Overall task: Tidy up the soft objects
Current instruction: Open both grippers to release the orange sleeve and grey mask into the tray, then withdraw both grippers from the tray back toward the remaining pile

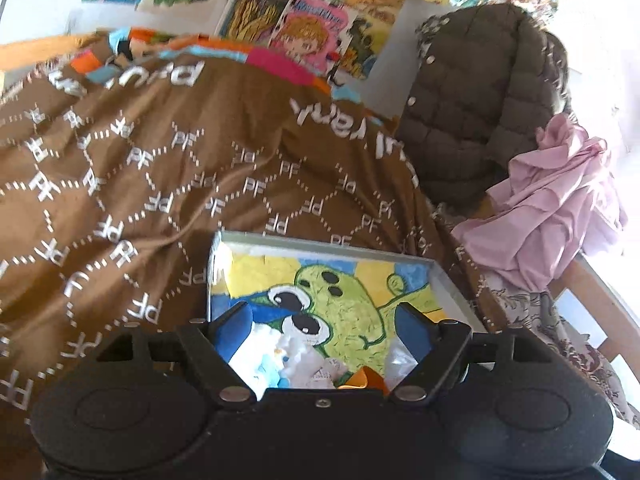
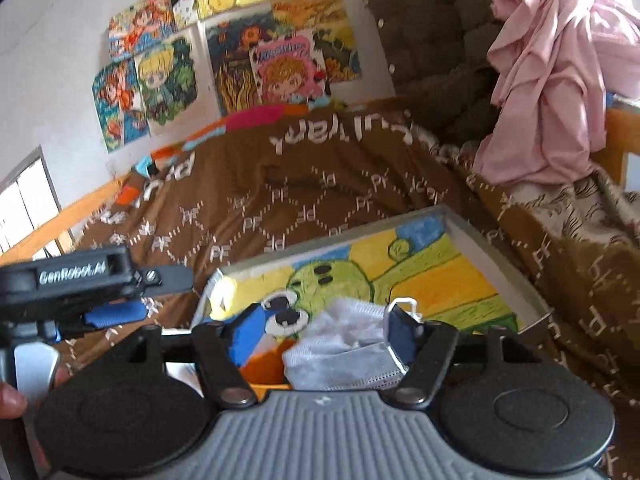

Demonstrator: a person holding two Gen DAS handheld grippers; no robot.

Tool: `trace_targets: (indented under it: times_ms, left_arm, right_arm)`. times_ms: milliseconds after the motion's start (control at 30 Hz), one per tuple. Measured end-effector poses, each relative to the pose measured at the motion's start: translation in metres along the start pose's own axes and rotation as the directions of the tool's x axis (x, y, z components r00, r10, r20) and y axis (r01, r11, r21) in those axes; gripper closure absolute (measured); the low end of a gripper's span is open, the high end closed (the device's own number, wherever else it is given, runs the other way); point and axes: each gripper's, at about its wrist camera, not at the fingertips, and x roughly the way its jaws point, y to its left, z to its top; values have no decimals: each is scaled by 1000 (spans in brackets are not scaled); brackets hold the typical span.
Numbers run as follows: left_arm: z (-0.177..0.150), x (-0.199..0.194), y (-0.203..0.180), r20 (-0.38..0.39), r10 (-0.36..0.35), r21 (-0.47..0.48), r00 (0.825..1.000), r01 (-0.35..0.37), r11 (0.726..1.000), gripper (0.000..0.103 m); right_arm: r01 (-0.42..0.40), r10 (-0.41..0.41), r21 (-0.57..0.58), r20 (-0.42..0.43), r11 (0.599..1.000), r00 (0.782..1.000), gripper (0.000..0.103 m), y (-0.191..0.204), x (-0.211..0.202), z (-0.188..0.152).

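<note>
1. Brown bedspread fills the left wrist view, with a shallow box resting on it, a green cartoon drawn on its floor. The left gripper hovers over the box's near end with its fingers spread and nothing between them; crumpled white soft bits lie below.
2. Seen from the right wrist, the right gripper hangs above the same box, fingers apart — a grey face mask lies between them, its loop by one pad. I judge the mask feather-light, limp, not fragile — pinch its pleated middle.
</note>
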Motion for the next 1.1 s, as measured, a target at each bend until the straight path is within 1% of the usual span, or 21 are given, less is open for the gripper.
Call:
trace_targets:
  times_ms: [33,67,133,367,533,633,967,1100]
  left_arm:
    - [1,-8,-2,16,0,9,1000,0,1000,13]
    - [1,-16,-3,34,2,15,999,-3,1000,8]
    - [1,-35,-6,73,3,33,997,-5,999,7]
    - [-2,-94,-21,152,-7,106,988,-9,994,1]
    - [-14,-134,-31,186,-21,146,982,-6,989,1]
    - [-24,-157,-33,197,-30,162,980,-2,987,1]
    - [-71,-210,-37,220,-35,202,975,-10,979,1]
    - [-88,-224,-35,213,-31,200,977,-13,980,1]
  right_arm:
    - [0,0,4,13,1000,1000,27,0,-7,2]
    - [0,0,8,27,1000,1000,25,0,-14,5]
    - [-2,1,14,50,1000,999,21,0,-27,9]
    - [-13,15,-20,125,1000,992,13,11,-79,18]
    - [-9,19,-65,160,998,987,7,22,-114,15]
    - [-3,18,-88,175,996,984,5,29,-133,11]
    - [16,11,-140,191,990,982,2,41,-196,-24]
    - [19,8,-140,192,990,981,1,42,-217,-38]
